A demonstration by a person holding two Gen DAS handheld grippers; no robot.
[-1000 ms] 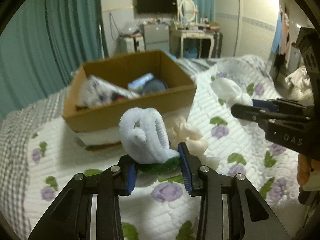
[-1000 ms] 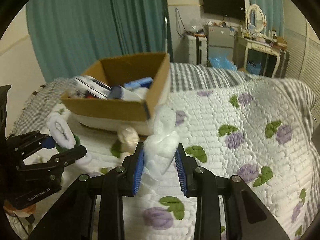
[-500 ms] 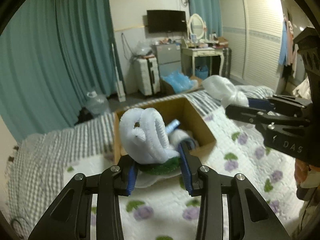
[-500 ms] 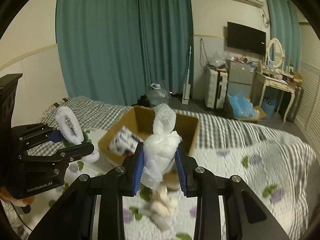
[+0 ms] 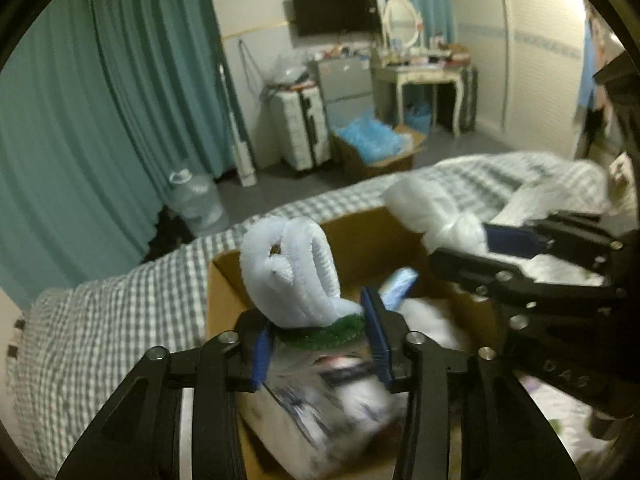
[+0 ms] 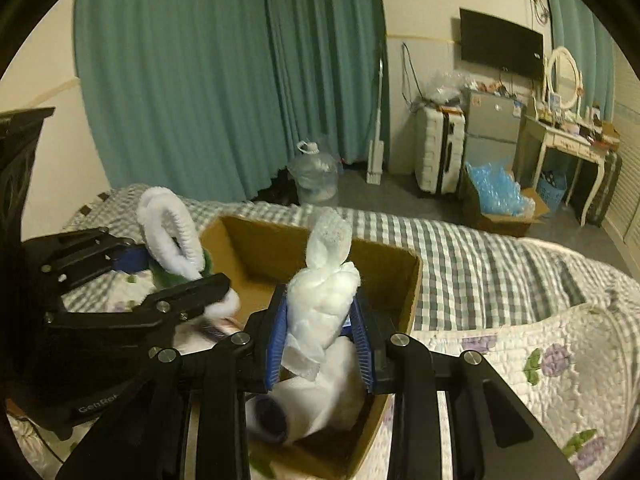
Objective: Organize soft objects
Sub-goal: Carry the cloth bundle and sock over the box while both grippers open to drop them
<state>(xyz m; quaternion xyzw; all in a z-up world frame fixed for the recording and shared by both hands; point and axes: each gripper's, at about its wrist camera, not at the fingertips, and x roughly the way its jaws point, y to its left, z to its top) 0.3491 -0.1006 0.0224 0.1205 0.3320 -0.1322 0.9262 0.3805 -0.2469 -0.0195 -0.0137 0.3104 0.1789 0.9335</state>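
My left gripper [image 5: 320, 340] is shut on a fluffy white chenille toy with a green base [image 5: 296, 276], held above the open cardboard box [image 5: 224, 280]. It also shows in the right wrist view [image 6: 172, 236]. My right gripper [image 6: 320, 344] is shut on a white knotted cloth bundle [image 6: 324, 288], held over the same box [image 6: 400, 280]. That bundle shows at the right of the left wrist view [image 5: 436, 212]. The box holds several soft items, blurred.
The box sits on a bed with a checked sheet [image 6: 480, 252] and a floral quilt [image 6: 560, 360]. Beyond the bed are teal curtains [image 6: 200, 80], a water jug [image 6: 314, 176], a suitcase [image 6: 438, 148] and a dressing table [image 6: 568, 140].
Both grippers have risen from the quilt and moved forward, carrying their objects from beside the box to above its opening. Both stay shut.
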